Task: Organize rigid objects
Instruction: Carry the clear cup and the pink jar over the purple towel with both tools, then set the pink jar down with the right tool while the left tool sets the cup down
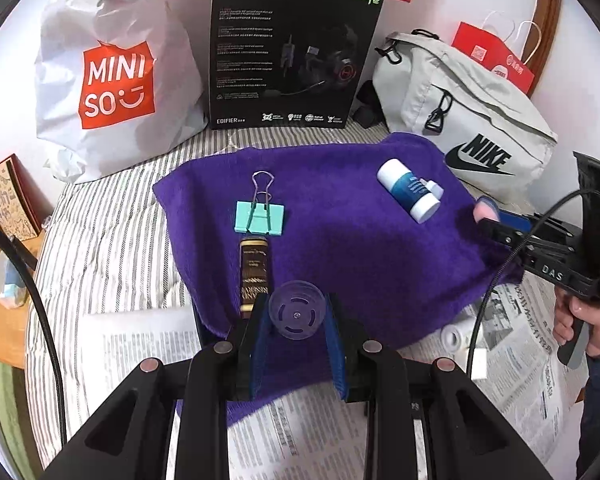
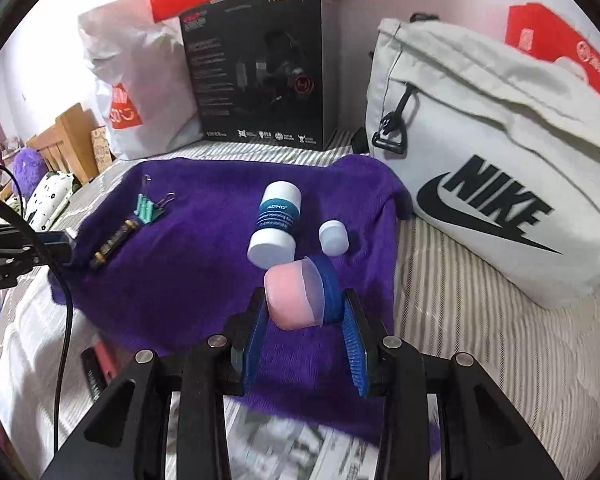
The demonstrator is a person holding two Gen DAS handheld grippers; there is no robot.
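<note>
My left gripper (image 1: 297, 314) is shut on a clear plastic cup (image 1: 297, 315) over the near edge of the purple towel (image 1: 340, 264). My right gripper (image 2: 303, 302) is shut on a pink jar with a blue lid (image 2: 300, 294) above the towel's (image 2: 188, 272) right part; it shows at the right in the left wrist view (image 1: 485, 210). On the towel lie a mint binder clip (image 1: 260, 218), a dark gold-capped tube (image 1: 253, 276), a white and blue bottle (image 1: 409, 195) and a small white cap (image 2: 333, 237).
Behind the towel stand a white Miniso bag (image 1: 112, 80), a black headset box (image 1: 292, 52), a grey Nike bag (image 1: 472, 120) and a red paper bag (image 1: 496, 58). Newspaper (image 1: 308, 432) covers the near side of the striped bed.
</note>
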